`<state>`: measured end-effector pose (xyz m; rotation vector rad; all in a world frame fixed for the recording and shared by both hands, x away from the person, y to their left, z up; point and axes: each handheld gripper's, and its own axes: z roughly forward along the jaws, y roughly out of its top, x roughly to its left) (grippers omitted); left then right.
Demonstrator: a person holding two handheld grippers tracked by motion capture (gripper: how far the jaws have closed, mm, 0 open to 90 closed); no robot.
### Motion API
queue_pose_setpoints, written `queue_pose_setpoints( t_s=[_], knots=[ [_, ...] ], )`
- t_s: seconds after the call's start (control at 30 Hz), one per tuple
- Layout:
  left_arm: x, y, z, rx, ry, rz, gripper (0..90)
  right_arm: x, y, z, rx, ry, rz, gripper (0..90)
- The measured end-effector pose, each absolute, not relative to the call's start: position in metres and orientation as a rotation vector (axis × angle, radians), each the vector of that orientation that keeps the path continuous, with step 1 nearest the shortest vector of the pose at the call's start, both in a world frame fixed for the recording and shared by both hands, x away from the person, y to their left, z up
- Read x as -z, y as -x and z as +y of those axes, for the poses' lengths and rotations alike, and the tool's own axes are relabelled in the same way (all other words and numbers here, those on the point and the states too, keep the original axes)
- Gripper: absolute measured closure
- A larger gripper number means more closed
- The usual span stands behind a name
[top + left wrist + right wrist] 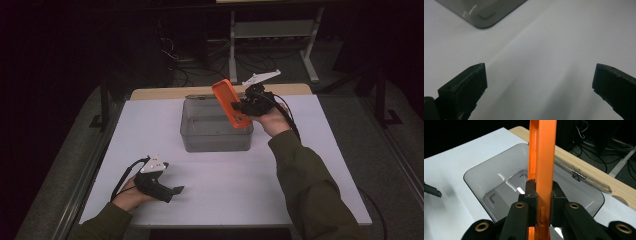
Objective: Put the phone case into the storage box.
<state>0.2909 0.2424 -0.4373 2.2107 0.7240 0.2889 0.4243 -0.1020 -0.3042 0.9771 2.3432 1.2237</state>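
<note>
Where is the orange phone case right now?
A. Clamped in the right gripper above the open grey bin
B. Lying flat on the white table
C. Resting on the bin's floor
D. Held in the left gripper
A: the right gripper has its jaws pressed on both sides of the orange phone case, above the open grey bin.

The right gripper (243, 107) is hovering at arm's length with its jaws clamping tight, forearm reaching forward. The left gripper (167, 191) is resting low near the person, jaws standing wide apart.
</note>
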Motion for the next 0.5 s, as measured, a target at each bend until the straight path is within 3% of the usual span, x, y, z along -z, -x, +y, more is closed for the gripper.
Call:
queue_pose_setpoints(
  t_s=[0.5],
  knots=[
    [0.438,-0.291,0.241,-0.317,-2.210,0.719,0.0,0.308,-0.444,-0.091,-1.078,-1.073,2.386,79.0]
  ],
)
